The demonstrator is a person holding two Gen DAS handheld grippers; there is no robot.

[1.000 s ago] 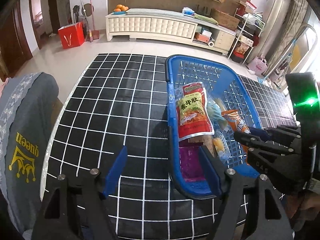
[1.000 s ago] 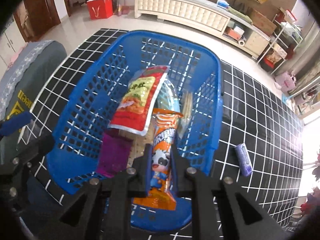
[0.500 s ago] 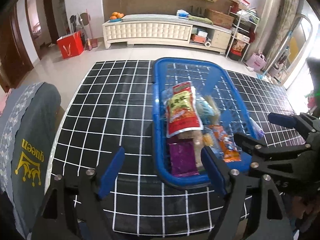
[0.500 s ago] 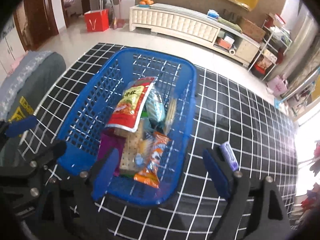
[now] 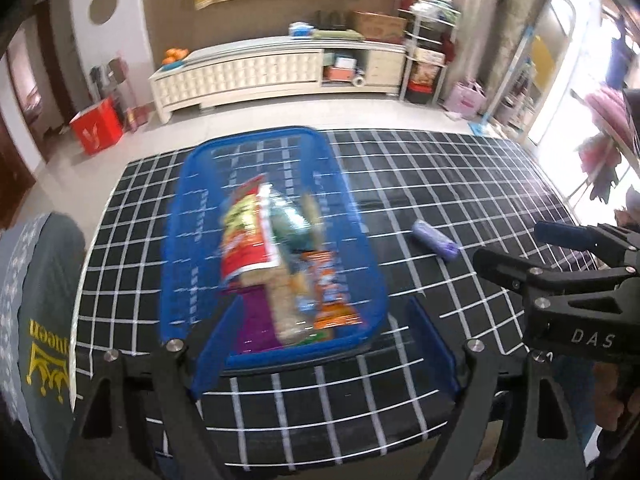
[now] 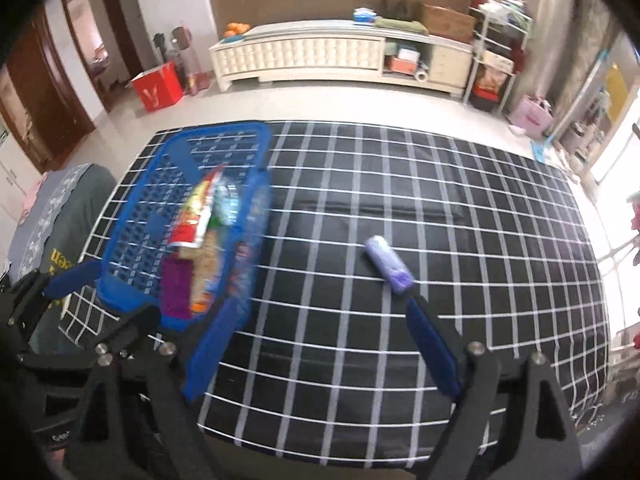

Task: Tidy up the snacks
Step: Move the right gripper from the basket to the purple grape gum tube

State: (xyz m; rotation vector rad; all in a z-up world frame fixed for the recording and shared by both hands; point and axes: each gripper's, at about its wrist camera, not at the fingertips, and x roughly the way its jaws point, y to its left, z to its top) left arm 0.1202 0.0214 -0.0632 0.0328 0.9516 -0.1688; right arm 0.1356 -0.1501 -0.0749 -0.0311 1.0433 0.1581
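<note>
A blue plastic basket point(image 5: 188, 240) stands on the black grid tablecloth and holds several snack packets: a red and yellow bag point(image 5: 244, 236), an orange packet point(image 5: 330, 292) and a purple one point(image 5: 252, 324). The basket also shows in the right wrist view point(image 6: 132, 232). A small purple packet point(image 6: 389, 264) lies alone on the cloth to the right of the basket, also seen in the left wrist view point(image 5: 436, 238). My left gripper point(image 5: 324, 344) is open and empty, at the basket's near end. My right gripper point(image 6: 320, 352) is open and empty, near the table's front edge.
A grey cushion with yellow lettering point(image 5: 36, 320) sits at the table's left edge. The table's front edge is just below both grippers. Beyond the table are a tiled floor, a white cabinet point(image 6: 304, 56) and a red bag point(image 6: 158, 86).
My right gripper opened, leaving the orange packet in the basket, then pulled back and swung right toward the lone purple packet. My left gripper drew back and turned right.
</note>
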